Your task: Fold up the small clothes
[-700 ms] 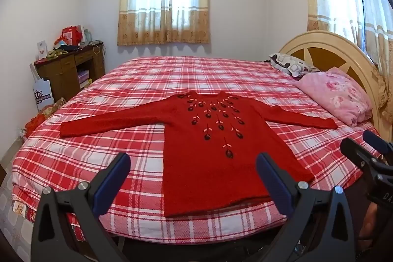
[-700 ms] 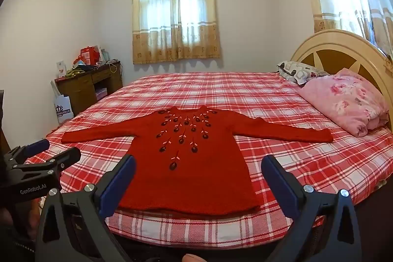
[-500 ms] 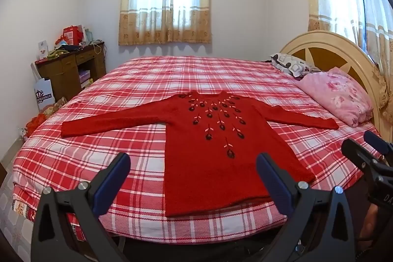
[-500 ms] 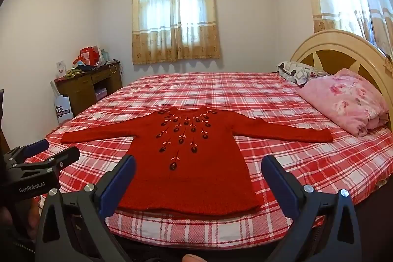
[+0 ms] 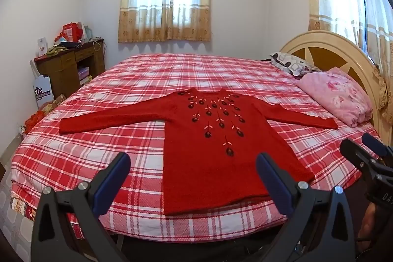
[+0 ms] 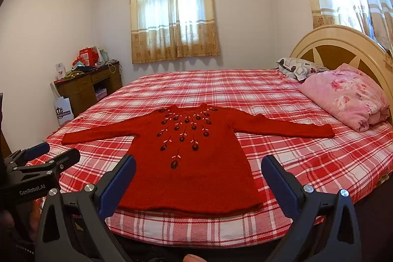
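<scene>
- My left gripper [image 5: 192, 170] hangs off the near edge of the bed [image 5: 103, 139], fingers spread wide with nothing between the blue pads [image 5: 111, 182].
- My right gripper [image 6: 197, 172] is the same: fingers wide apart, empty, short of the mattress edge.
- Each gripper shows in the other's view, the right one at the far right edge of the left camera, the left one at the far left of the right camera.
- The red sweater [image 5: 216, 144] lies flat and face up on the checked red-and-white bedspread, hem toward me near the bed's front edge, neckline away from me.
- Both sleeves are stretched straight out to the sides; the sweater is unfolded.
- Dark embroidered flowers run down its chest from the collar.
- The right sleeve's cuff ends near a pink floral quilt [image 6: 348, 97] bundled by the headboard [image 6: 329, 48].
- A patterned pillow [image 5: 291, 64] sits beyond the quilt.
- A wooden desk [image 6: 86, 87] with clutter on top stands against the left wall.
</scene>
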Motion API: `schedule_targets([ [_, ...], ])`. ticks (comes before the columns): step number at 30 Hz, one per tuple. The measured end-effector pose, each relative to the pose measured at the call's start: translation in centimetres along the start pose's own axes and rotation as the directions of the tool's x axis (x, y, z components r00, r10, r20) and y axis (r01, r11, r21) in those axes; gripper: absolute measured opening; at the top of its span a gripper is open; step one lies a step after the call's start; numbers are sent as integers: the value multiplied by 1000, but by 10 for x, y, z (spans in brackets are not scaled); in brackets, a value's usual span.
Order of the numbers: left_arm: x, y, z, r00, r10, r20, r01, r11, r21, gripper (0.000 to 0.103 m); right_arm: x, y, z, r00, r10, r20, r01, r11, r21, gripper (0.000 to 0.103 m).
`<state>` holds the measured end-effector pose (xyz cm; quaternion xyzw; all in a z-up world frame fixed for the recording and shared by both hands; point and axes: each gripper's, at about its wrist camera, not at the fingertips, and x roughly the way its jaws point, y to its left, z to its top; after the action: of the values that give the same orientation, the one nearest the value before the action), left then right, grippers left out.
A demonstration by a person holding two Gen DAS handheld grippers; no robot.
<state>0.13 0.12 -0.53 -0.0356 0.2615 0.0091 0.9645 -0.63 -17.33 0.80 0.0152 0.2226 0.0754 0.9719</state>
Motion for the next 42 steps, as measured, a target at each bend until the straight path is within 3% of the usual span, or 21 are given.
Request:
schedule_targets([
  [42, 2, -3, -3, 1000, -6, -15, 6, 1000, -8, 103, 1, 4, -3, 1000, 2, -18, -2, 1000, -6, 102],
])
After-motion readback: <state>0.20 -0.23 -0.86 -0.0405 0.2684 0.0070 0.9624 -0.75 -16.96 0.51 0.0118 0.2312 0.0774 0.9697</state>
